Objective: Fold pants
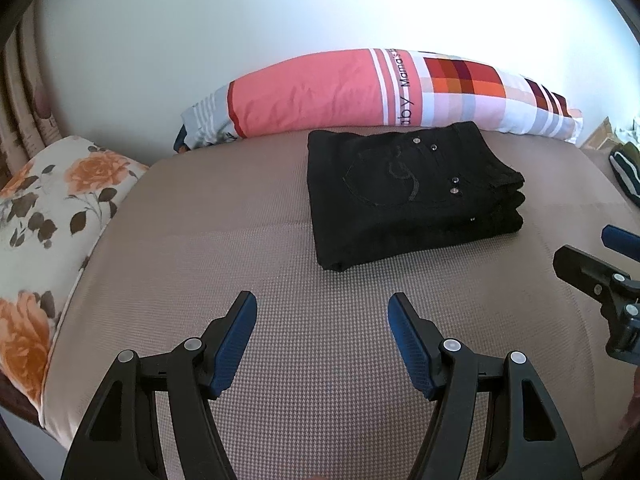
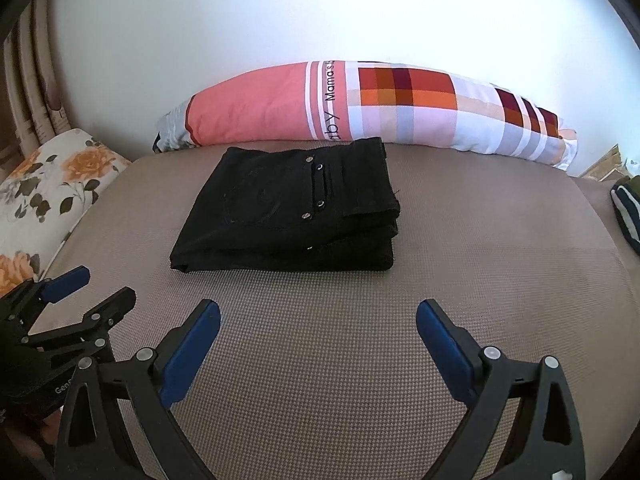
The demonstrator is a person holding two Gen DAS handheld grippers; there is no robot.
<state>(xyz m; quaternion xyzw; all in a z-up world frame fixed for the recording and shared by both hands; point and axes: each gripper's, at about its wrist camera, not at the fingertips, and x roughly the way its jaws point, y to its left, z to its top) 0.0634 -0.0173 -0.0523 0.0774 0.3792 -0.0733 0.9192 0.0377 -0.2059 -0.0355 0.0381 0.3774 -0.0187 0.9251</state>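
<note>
Left wrist view: one pair of black pants (image 1: 404, 196) lies folded into a compact stack on the bed (image 1: 240, 248), toward its far side and just in front of the long pillow. The stack shows three layers at its right edge, with a curved back pocket on top. Five small metal rivets can be counted on it in this view: two near the far edge, two nearer the middle and one lower on the side. The right wrist view shows the same single stack (image 2: 292, 212) with a belt loop on top.

Two tools are in sight. The left tool (image 1: 322, 308) hangs over the bed short of the pants, its two blue pads partly spread, with only bedcover between them. The right tool (image 2: 318, 316) stands wider, near its full spread, and also grips nothing; it is likewise short of the stack and not touching it. Each tool appears at the edge of the other's view.

Beyond the pants, one long pillow (image 1: 360, 92) in coral, white and checked red-orange lies along the white wall (image 1: 280, 8), printed with lettering. One floral pillow (image 1: 48, 208) with orange roses sits at the left end of the bed. One dark, white-striped garment (image 2: 626, 212) lies at the right edge. A curtain (image 1: 24, 104) hangs at far left.
</note>
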